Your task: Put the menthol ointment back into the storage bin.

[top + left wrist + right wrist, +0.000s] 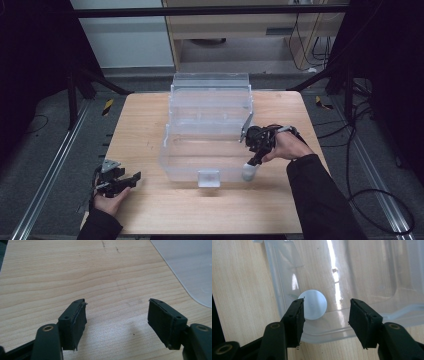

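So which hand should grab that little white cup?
Probably the right. The right gripper hangs open just above the white cup in the clear bin. The left gripper rests far off on the table.

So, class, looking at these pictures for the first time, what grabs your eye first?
A large clear plastic storage bin sits open mid-table, its lid raised at the back. At its front right corner the right tool points down, jaws open over a small white round object in the bin. The left tool rests open near the table's front left edge.

The left hand-held gripper (117,320), jaws spread, hovers over the wooden table (75,272) beside a clear plastic edge (190,267).
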`<state>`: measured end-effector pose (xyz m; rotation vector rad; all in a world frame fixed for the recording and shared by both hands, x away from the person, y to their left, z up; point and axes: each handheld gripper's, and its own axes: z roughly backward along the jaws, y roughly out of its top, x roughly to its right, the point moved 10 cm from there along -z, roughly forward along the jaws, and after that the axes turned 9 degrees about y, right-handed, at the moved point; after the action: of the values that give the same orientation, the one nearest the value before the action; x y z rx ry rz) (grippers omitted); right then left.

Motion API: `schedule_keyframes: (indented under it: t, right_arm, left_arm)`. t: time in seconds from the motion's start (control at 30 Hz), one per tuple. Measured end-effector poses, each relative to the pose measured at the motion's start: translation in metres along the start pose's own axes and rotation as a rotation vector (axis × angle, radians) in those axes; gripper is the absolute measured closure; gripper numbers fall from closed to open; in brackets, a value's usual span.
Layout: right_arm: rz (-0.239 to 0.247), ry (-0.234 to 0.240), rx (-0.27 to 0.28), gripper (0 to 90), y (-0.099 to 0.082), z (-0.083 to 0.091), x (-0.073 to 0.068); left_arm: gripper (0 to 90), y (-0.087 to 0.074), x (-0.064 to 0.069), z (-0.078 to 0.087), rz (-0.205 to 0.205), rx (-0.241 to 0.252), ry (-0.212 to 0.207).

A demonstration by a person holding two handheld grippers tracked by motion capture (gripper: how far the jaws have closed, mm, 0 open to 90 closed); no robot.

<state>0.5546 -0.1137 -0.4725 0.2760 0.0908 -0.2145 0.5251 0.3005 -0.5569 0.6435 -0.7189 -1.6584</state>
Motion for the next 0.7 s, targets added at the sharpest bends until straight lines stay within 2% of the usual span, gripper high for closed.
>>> schedule_keyframes:
  t: [0.27, 0.3, 0.33, 0.37, 0.47, 0.6, 0.63, 0.67, 0.7]
  right_arm:
    - [-0.04, -0.046, 0.082, 36.6, 0.0, 0.018, -0.003]
    - [-0.065, -0.062, 0.122, 32.8, 0.0, 0.024, -0.004]
    - [-0.065, -0.077, 0.149, 32.6, 0.0, 0.027, -0.003]
    - [-0.09, -0.086, 0.166, 30.7, -0.001, 0.031, -0.005]
    - [-0.097, -0.132, 0.22, 26.9, -0.002, 0.04, -0.004]
    - [-0.142, -0.186, 0.304, 22.5, -0.008, 0.052, -0.005]
    - [-0.142, -0.186, 0.304, 22.5, -0.008, 0.052, -0.005]
    - [-0.186, -0.216, 0.345, 20.4, -0.012, 0.056, -0.004]
    - [-0.203, -0.226, 0.369, 19.6, -0.014, 0.059, -0.004]
  left_arm:
    - [30.3, 0.0, 0.0, 0.0, 0.0, 0.0, -0.001]
    - [30.3, 0.0, 0.0, 0.0, 0.0, 0.0, -0.001]
    - [30.3, 0.0, 0.0, 0.0, 0.0, 0.0, -0.001]
    - [30.3, 0.0, 0.0, 0.0, 0.0, 0.0, 0.0]
    - [30.3, 0.0, 0.0, 0.0, -0.001, -0.001, 0.0]
    - [30.3, 0.0, 0.0, 0.0, -0.003, 0.0, 0.0]
    - [30.3, 0.0, 0.0, 0.0, -0.003, 0.0, 0.0]
    - [30.3, 0.0, 0.0, 0.0, -0.004, 0.0, 0.0]
    - [30.2, 0.0, 0.0, 0.0, -0.004, 0.0, 0.0]
